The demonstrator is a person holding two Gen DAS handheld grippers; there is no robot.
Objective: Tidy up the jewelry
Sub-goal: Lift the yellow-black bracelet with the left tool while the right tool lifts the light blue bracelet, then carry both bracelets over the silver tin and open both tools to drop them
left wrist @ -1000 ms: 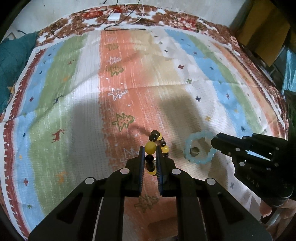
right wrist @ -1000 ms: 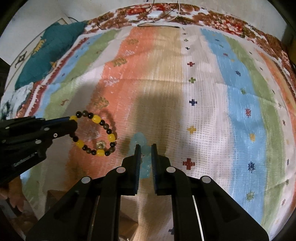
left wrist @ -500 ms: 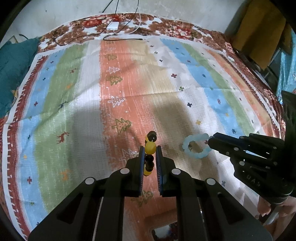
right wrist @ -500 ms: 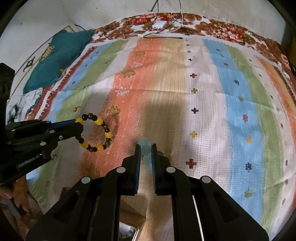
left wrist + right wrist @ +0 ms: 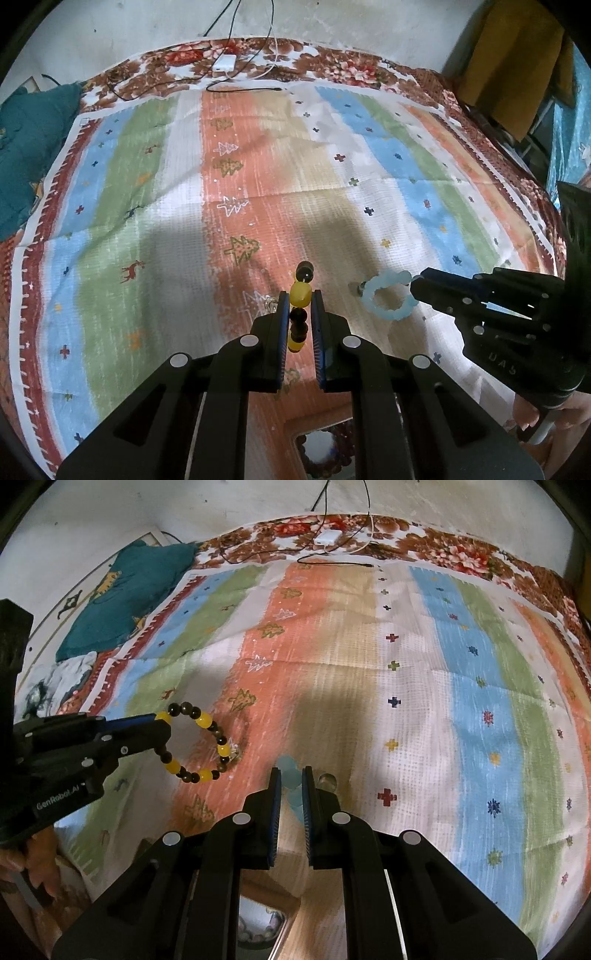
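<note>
Left gripper [image 5: 299, 297] clamped on yellow-and-dark bead bracelet [image 5: 201, 722], right gripper [image 5: 291, 775] on pale-blue bracelet [image 5: 388, 298].

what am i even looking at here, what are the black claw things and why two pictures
The black claws are hand-held two-finger grippers, one in each of a person's hands. Each carries a fisheye camera looking along its fingers, so you get two views of one moment.

In the left camera's view, the left gripper pinches a yellow and dark bead bracelet. The right gripper comes in from the side holding a pale blue bracelet.

The right camera shows the same from the other hand.

Below is a striped cloth on a bed, with cables at its far edge.
</note>
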